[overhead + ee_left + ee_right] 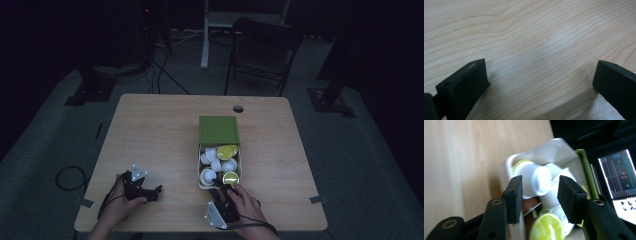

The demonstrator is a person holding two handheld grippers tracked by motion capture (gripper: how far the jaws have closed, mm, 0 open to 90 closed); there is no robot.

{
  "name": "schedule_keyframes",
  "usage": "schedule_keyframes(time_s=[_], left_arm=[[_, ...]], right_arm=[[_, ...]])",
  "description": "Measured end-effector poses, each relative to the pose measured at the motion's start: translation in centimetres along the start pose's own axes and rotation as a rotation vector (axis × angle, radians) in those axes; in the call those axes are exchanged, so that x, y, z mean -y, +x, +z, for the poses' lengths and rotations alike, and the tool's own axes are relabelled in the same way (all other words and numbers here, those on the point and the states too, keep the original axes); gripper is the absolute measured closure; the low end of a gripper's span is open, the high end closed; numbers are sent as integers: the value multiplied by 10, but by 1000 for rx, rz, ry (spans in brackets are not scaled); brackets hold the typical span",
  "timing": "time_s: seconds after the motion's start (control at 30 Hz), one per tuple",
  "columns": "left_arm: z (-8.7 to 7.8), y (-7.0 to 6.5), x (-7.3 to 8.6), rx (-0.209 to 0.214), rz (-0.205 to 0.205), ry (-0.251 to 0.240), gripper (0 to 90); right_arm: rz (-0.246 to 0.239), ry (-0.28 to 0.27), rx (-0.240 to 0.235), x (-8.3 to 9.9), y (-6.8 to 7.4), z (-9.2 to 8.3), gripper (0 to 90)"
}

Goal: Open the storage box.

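Note:
A white tray of coffee capsules stands right of the table's middle, with its green lid lying at its far end. Inside are several white capsules and two yellow-topped ones. My right gripper hovers at the tray's near end. In the right gripper view its jaws stand apart over a white capsule, pads off it, above a yellow-topped capsule. My left gripper rests at the near left, jaws wide over bare wood.
A cable hole is in the table's far edge. A dark folding chair and a stand stand beyond the table. A cable loop lies on the floor at left. A lit screen shows past the green lid.

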State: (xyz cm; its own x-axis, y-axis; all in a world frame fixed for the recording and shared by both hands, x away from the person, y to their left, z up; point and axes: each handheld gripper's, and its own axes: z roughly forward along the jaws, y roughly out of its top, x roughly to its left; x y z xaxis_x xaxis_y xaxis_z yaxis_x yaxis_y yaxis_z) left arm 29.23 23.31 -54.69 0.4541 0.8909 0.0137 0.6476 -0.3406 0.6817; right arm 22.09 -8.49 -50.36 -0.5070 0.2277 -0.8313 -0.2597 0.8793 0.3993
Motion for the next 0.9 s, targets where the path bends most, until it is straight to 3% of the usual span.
schedule_keyframes(time_s=[0.2, 0.33, 0.4, 0.73, 0.9], left_arm=[[0, 0, 0, 0, 0, 0, 1], [0, 0, 0, 0, 0, 0, 1], [0, 0, 0, 0, 0, 0, 1], [0, 0, 0, 0, 0, 0, 1], [0, 0, 0, 0, 0, 0, 1]], right_arm=[[79, -18, 29, 2, -16, -2, 470], [233, -36, 23, 5, -25, -5, 437], [288, -41, 34, 8, -30, -5, 428], [442, -43, 92, 19, -52, -9, 368], [569, -56, 104, 27, -63, -10, 325]])
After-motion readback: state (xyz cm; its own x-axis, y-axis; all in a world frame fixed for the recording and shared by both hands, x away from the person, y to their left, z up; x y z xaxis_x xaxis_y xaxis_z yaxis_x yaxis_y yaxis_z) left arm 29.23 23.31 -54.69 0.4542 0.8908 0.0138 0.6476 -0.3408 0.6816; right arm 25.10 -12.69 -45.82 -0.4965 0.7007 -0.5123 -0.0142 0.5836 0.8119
